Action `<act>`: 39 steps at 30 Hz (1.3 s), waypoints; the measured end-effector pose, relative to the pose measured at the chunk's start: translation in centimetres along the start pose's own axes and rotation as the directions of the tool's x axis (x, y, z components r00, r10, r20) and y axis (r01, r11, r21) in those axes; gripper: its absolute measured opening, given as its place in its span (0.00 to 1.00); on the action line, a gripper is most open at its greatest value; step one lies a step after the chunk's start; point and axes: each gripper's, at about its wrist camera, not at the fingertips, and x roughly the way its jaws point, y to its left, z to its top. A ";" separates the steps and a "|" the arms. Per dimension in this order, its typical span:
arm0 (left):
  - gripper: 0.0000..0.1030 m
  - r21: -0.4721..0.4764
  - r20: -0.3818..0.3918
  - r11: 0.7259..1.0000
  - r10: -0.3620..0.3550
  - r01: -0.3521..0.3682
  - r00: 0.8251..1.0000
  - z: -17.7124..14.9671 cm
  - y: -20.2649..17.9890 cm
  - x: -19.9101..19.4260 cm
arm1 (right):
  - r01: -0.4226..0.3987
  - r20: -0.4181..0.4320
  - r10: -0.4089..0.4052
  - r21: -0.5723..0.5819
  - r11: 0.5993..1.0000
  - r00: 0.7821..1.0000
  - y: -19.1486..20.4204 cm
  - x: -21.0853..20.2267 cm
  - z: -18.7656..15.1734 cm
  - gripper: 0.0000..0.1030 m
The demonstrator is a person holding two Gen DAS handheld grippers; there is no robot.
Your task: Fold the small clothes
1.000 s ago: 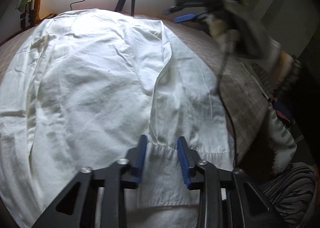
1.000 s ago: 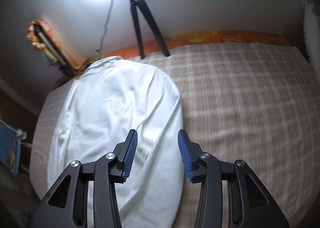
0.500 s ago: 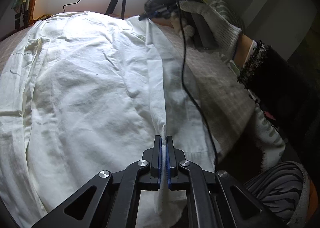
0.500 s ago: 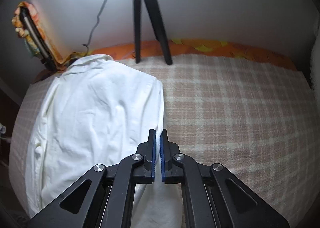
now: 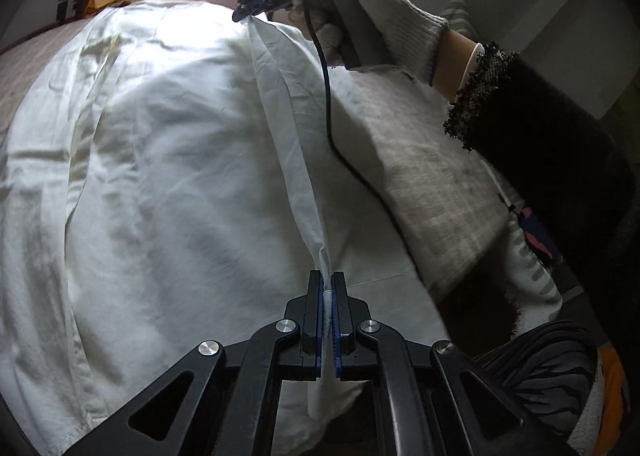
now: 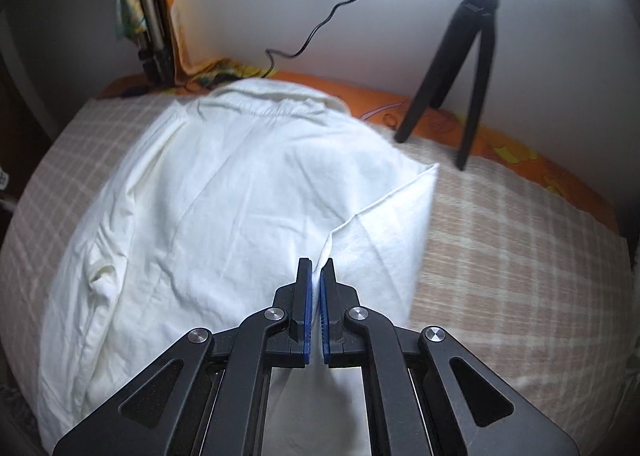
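**Both grippers pinch the shirt's edge**

I have the left gripper (image 5: 328, 292) clamped on the near edge of the white shirt (image 5: 160, 175), spread on the checked bed (image 6: 520, 256). My right gripper (image 6: 316, 276), fingers together on the same edge, lifts it beside the tripod (image 6: 472, 55).

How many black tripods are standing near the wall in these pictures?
1. The black three-legged tripod stands at the far edge of the checked beige bed cover, against the wall, right of the white cotton shirt. Others may be hidden outside the views.
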 end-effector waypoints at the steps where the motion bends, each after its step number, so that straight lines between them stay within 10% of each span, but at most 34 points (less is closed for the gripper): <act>1: 0.00 -0.001 -0.002 1.000 0.007 -0.007 1.000 0.0 0.2 0.1 | -0.012 -0.013 0.012 -0.002 1.000 1.000 0.2 0.6 -0.1 0.02; 9: 0.03 0.041 -0.015 0.996 0.078 -0.077 0.997 -0.4 -0.5 0.5 | -0.050 -0.053 0.051 0.018 0.999 0.997 1.1 3.3 -0.8 0.05; 11: 0.17 0.056 -0.009 0.992 0.111 -0.110 0.994 -0.5 -0.9 0.2 | -0.051 -0.054 0.052 0.028 0.998 0.997 1.1 2.7 -0.8 0.08; 28: 0.29 0.163 0.093 0.968 0.177 -0.191 0.980 -1.9 -4.9 -3.9 | -0.173 0.170 0.147 0.150 0.973 0.974 -4.3 -15.1 -7.2 0.37; 39: 0.30 0.256 0.056 0.956 0.136 -0.145 0.989 -1.7 -7.8 -1.4 | -0.232 0.228 0.179 0.234 0.944 0.957 -9.2 -18.8 -14.2 0.45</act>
